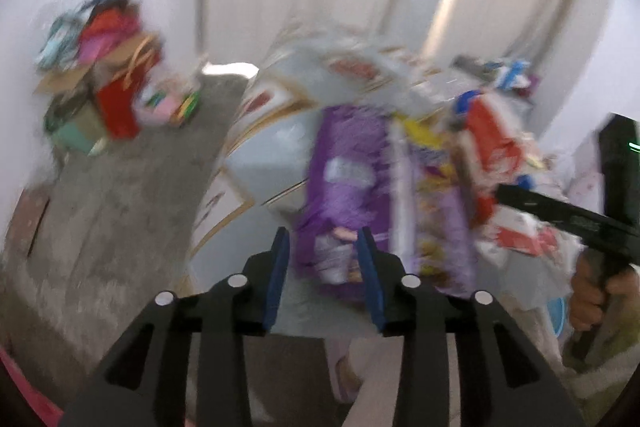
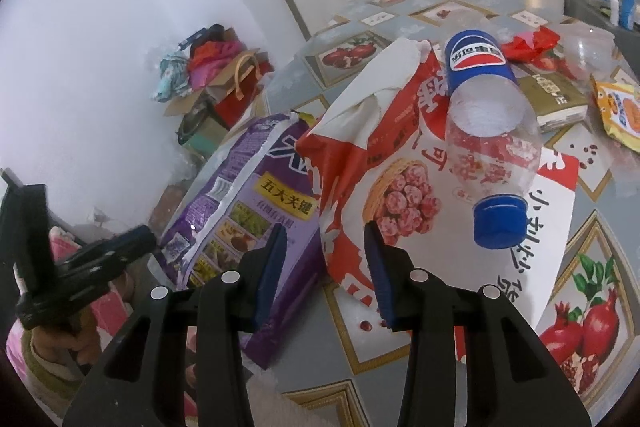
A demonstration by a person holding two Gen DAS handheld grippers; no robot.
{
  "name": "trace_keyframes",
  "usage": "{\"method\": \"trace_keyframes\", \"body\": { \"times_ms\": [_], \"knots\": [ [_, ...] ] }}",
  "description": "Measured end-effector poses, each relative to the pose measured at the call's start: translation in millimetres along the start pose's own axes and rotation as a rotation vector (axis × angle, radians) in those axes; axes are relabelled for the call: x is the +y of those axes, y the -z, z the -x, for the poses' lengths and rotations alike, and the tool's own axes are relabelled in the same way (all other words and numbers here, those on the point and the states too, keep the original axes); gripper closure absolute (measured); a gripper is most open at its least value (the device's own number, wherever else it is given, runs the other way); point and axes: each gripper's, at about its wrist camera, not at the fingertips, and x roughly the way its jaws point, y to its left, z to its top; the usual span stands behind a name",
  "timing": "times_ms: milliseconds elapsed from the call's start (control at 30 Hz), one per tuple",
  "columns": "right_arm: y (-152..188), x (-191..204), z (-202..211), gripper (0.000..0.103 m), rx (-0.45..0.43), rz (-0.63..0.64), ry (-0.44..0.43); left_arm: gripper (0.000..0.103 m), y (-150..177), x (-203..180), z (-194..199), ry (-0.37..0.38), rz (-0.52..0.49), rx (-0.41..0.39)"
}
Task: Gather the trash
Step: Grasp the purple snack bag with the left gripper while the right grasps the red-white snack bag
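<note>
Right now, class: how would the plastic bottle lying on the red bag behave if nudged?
The bottle lies on its side and is round, so it would probably roll. It looks clear and empty, so likely light. The red bag beneath is crumpled, so it may slide off unevenly.

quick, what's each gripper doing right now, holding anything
left gripper: open, fingers apart, nothing held, purple bag beyond them.
right gripper: open, holding nothing, over the edge of the red and white bag.
</note>
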Motion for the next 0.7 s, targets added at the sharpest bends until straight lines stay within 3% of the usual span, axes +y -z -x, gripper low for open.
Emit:
{"method": "trace_keyframes", "body": {
  "times_ms": [100, 200, 500, 700],
  "knots": [
    [-0.7, 2.1, 0.0, 0.064, -0.004, 0.003, 0.002, 0.046, 3.4, -25.3, -0.2, 0.067, -0.095, -0.002],
    [0.8, 3.0, 0.9, 0.064, -0.007, 0.004, 0.003, 0.035, 9.1, -51.2, -16.7, 0.073, -0.190, 0.043],
    [-1.1, 5.7, -7.2, 0.063, 0.008, 0.007, 0.007, 0.029, 19.8, -66.2, -70.2, -0.029, -0.232, 0.146],
    [-0.3, 3.1, -12.2, 0.063, 0.017, -0.004, 0.009, 0.029, 21.7, -64.4, -77.1, -0.045, -0.270, 0.123]
  ]
}}
